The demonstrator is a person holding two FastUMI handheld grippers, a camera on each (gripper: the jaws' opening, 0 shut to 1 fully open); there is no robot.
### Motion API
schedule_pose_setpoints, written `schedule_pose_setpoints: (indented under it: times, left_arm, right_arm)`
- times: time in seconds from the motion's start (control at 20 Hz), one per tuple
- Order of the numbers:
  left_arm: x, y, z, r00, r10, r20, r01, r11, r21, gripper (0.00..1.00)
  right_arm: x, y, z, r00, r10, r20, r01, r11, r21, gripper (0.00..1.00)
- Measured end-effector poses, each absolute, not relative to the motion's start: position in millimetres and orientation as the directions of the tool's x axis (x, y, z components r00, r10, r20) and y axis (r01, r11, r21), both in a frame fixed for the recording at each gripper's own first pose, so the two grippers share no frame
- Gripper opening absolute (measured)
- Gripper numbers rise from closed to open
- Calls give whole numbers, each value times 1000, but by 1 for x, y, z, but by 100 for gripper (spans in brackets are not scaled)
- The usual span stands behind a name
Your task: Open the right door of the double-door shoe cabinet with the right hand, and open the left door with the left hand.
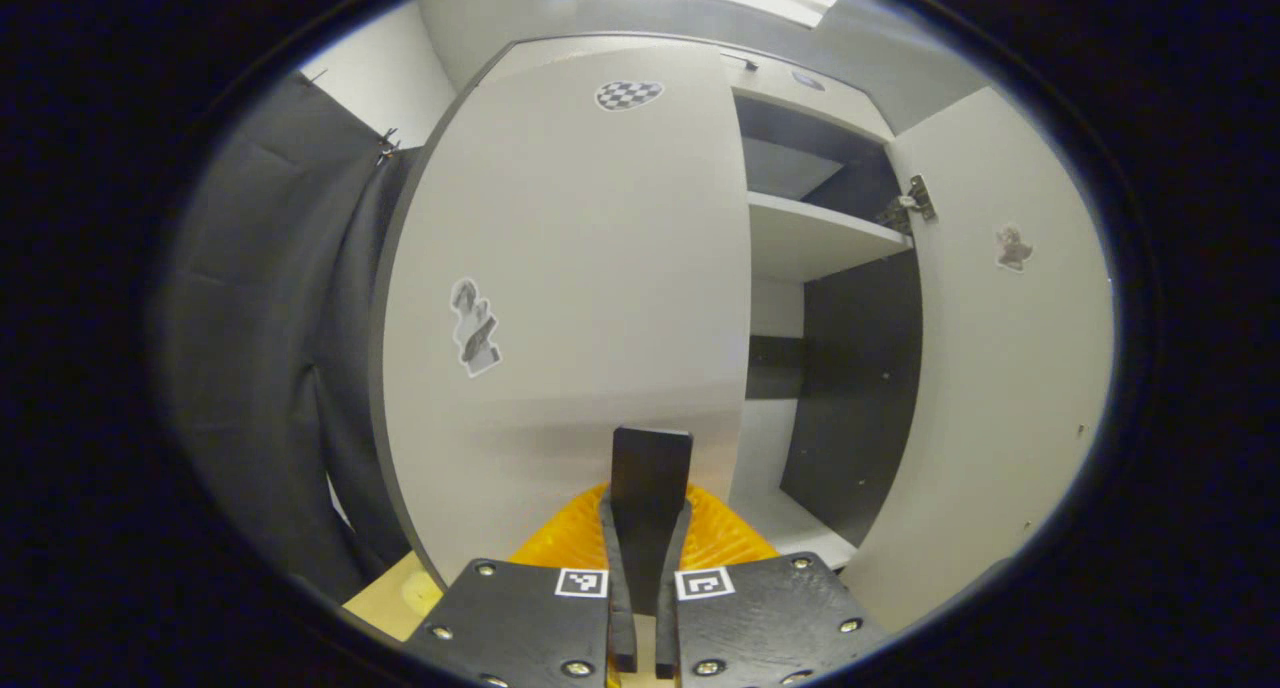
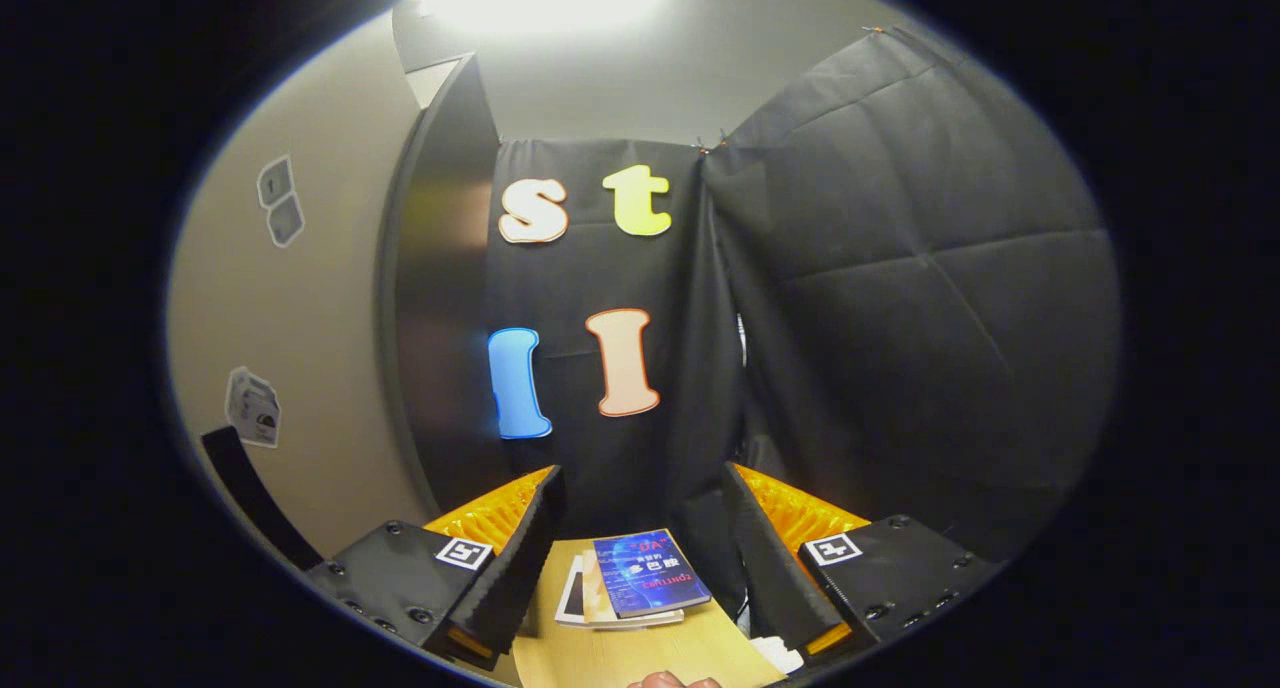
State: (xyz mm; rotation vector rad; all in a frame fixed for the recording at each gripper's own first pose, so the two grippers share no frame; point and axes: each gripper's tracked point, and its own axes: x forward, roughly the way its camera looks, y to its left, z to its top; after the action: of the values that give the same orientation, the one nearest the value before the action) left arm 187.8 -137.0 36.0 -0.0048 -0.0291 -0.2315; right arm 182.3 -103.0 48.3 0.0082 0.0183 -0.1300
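Note:
In the left gripper view the left door of the pale shoe cabinet stands closed, with stickers on its face. Its dark handle juts out at the lower edge, and my left gripper is shut on it, one finger on each side. The right door is swung wide open, showing a shelf and the dark inner wall. In the right gripper view my right gripper is open and holds nothing. The open right door with its dark handle lies to that gripper's left.
Black cloth hangs ahead and to the right in the right gripper view, and to the left of the cabinet in the left gripper view. A blue book on papers lies on a wooden table below the right gripper. A fingertip shows at the bottom edge.

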Motion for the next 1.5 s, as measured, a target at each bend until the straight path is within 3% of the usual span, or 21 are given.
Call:
schedule_pose_setpoints:
  times: [0.2, 0.55, 1.5]
  left_arm:
    - [168, -126, 40, 954, -299, 25, 299, 954, 0, 10]
    - [151, -106, 39, 936, -350, 33, 350, 937, 4, 10]
    - [137, -46, 44, 951, -301, 68, 304, 951, -51, 8]
  right_arm:
    - [132, -93, 49, 978, -208, -13, 209, 976, 55, 98]
    - [68, -74, 30, 965, -255, -64, 261, 958, 114, 98]
    - [35, 14, 30, 975, -224, -17, 224, 974, 38, 97]
